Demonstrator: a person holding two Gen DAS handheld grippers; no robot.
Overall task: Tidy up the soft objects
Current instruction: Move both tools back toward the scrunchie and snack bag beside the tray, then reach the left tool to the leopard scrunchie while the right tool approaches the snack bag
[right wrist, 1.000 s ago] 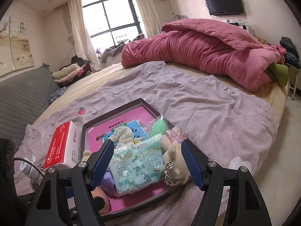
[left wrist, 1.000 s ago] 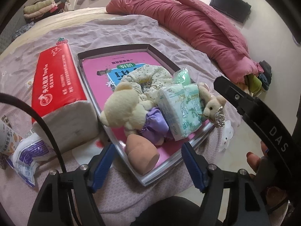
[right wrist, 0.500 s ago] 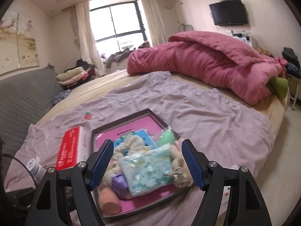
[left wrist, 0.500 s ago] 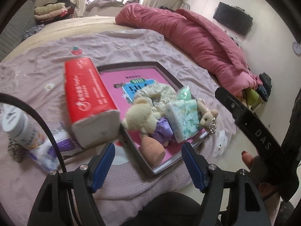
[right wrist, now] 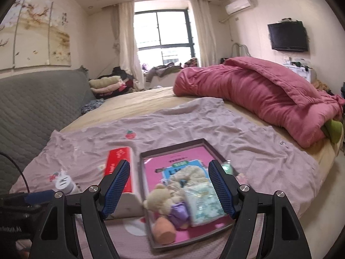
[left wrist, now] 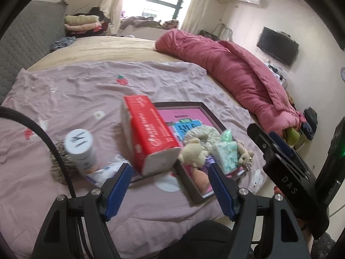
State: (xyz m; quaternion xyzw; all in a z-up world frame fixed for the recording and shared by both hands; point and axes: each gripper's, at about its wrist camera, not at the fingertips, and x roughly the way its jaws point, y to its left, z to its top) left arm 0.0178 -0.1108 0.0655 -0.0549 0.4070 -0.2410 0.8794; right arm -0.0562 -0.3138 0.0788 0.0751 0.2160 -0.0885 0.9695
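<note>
Now the lilac sheet [right wrist: 194,125] covers the bed, with the dark-framed tray [right wrist: 172,144] lying near its front edge. Left of it, just beside, sits the red tissue pack [left wrist: 148,133]. Inside the tray's near end huddle a cream teddy [right wrist: 159,200] and wipes packet [right wrist: 202,202]. Both the left gripper [left wrist: 170,187] and right gripper [right wrist: 169,185] hover with jaws apart, holding nothing.

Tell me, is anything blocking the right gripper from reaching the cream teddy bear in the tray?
Nothing visible does. The right gripper hangs open above the dark-framed tray, and the cream teddy bear lies uncovered near its front. The red tissue pack sits outside the tray, off to the left.
</note>
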